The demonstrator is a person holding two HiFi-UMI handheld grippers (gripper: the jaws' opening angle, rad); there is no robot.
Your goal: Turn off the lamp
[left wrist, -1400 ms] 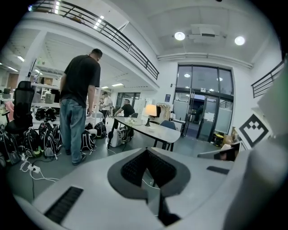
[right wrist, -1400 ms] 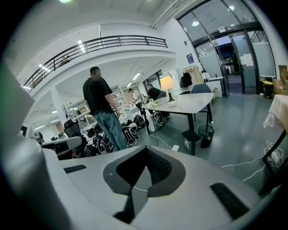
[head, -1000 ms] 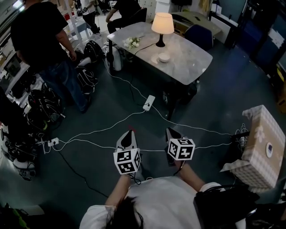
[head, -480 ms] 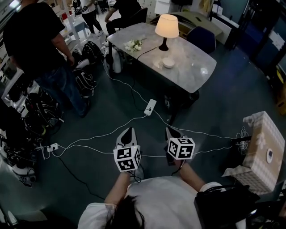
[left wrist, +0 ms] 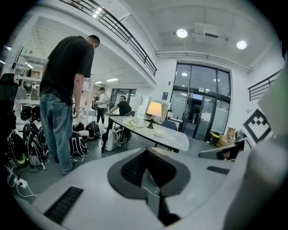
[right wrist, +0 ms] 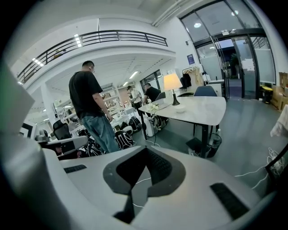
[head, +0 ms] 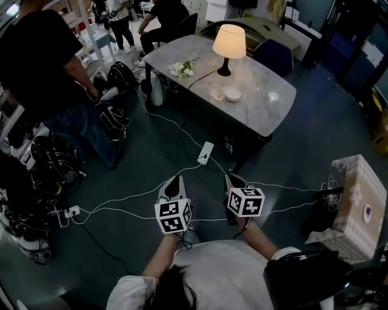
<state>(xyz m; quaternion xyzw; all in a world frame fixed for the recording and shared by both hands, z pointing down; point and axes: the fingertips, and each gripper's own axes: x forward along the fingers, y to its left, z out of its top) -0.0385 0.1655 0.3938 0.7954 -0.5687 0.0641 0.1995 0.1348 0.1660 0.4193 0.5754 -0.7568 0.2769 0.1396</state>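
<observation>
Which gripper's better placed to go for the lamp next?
Right, marginally. The right gripper lines up almost straight with the lit lamp in the head view; the left gripper sits off to the side. Both are shut, empty and far from the table.

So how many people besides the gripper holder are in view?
3: a person in black standing left of the table, a person in a light top and another in black beyond its far end. More may be hidden.
</observation>
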